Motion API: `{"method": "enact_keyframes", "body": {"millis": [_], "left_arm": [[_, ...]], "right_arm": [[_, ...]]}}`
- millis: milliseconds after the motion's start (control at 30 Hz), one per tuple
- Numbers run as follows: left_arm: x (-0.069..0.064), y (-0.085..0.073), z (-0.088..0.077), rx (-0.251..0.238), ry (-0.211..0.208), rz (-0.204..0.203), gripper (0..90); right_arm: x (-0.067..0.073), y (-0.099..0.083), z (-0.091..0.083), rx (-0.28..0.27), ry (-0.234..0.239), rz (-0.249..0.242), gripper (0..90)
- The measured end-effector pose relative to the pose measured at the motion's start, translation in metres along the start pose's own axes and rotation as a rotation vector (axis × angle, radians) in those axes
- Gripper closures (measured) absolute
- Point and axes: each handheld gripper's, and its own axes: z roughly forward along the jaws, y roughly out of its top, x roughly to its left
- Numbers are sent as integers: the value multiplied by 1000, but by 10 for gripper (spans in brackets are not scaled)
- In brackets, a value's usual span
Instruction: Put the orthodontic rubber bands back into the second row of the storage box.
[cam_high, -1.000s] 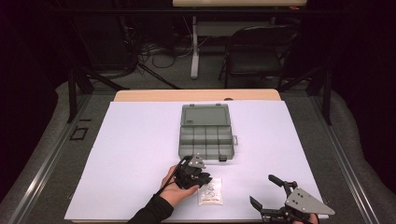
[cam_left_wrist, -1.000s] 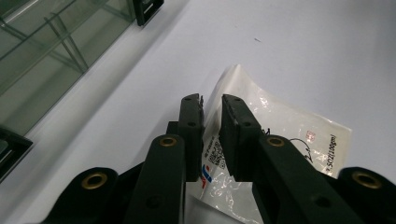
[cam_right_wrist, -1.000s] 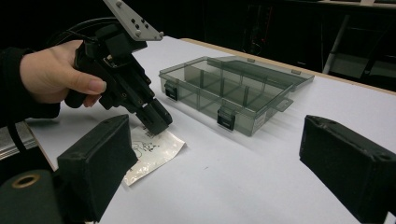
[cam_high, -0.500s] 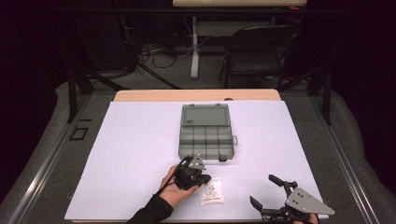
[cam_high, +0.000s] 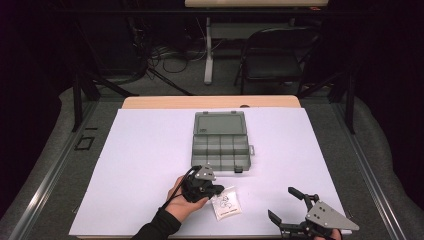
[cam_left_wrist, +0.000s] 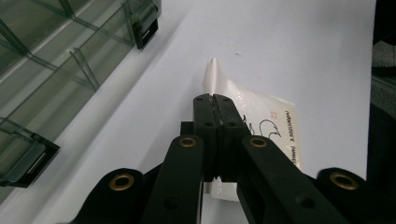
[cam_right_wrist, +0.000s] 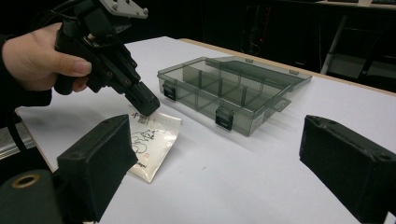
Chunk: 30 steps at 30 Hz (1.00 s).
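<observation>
Since a second ago the left gripper (cam_high: 216, 189) has slid a little toward the small white bag (cam_high: 226, 203) and now pinches its near edge, jaws pressed together on it. The bag lies flat on the white table (cam_high: 145, 150), with one corner curling up. Just past it, on the far side, sits the open clear box (cam_high: 220, 141) with little compartments. The right gripper (cam_high: 289, 205) waits well off to the right, jaws wide apart, holding nothing. The left one is much nearer.

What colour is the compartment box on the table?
The compartment box is translucent smoky grey, with darker latches on its front edge. It shows best in the right gripper view.
</observation>
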Motion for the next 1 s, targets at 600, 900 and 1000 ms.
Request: {"method": "enact_keyframes", "body": {"millis": [600, 900, 1000], "left_arm": [[-13, 15, -34, -75, 4, 59, 896], [-10, 20, -47, -86, 27, 71, 896], [-7, 22, -51, -91, 34, 70, 896]], "right_arm": [[0, 0, 0, -1, -2, 0, 91], [-1, 0, 0, -1, -2, 1, 91], [0, 0, 0, -1, -2, 1, 91]]}}
